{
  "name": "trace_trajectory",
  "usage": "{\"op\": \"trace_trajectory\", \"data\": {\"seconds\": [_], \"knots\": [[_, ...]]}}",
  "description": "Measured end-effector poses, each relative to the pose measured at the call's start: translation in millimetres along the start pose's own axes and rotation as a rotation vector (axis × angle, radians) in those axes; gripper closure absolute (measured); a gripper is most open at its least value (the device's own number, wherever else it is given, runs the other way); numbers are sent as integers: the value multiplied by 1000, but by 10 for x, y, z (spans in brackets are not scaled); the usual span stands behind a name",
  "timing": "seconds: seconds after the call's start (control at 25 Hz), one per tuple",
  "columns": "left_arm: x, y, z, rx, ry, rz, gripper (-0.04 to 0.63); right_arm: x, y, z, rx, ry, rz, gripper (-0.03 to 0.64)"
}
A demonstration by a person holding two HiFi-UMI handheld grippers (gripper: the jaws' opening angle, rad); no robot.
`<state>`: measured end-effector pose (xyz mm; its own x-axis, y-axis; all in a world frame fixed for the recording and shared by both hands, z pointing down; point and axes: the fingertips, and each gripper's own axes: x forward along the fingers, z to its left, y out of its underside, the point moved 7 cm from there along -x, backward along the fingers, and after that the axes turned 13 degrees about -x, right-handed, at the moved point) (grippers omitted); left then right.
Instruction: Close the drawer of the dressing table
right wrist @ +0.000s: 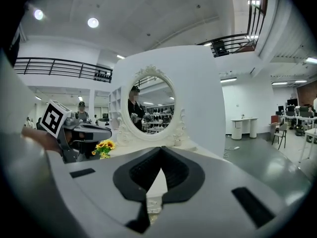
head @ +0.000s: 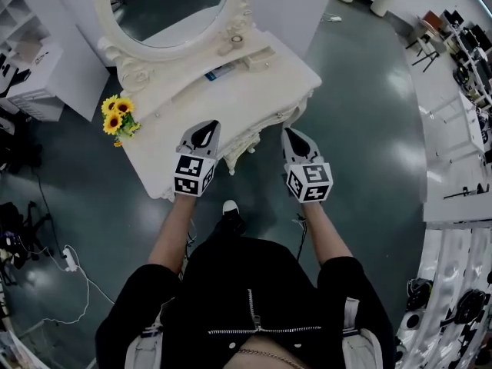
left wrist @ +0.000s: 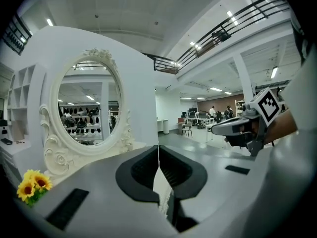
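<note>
Left gripper [head: 206,127] and right gripper [head: 295,134] both clenched, empty, side by side. Dressing table [head: 257,84] edge just ahead; likely staged for blunt drawer push.

Quick count: one white surface [head: 254,91], one oval mirror [head: 173,6], one sunflower bunch [head: 118,118] (three blooms I think), two claws: left claw [head: 204,133], right claw [head: 296,138]

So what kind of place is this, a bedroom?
Probably not: it looks like a big open workshop hall. The white carved dressing table with its oval mirror stands on a shiny dark floor, under a railed upper balcony, with office desks behind.
</note>
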<state>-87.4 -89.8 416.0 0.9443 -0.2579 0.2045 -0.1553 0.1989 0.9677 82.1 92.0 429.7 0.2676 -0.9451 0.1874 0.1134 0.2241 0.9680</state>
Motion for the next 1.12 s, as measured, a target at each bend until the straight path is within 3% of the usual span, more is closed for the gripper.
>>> {"op": "trace_trajectory", "data": {"seconds": [0.32, 0.6, 0.84, 1.12], "knots": [[600, -290, 763, -9, -33, -3, 572, 1026, -325, -205, -31, -33, -12, 618], [892, -344, 1073, -30, -91, 1, 572, 1688, -284, -382, -22, -98, -8, 618], [1211, -410, 1310, -45, -192, 0, 572, 2305, -281, -621, -23, -192, -21, 618], [1662, -501, 1455, -75, -348, -9, 572, 2993, -397, -988, -128, -329, -66, 618]]}}
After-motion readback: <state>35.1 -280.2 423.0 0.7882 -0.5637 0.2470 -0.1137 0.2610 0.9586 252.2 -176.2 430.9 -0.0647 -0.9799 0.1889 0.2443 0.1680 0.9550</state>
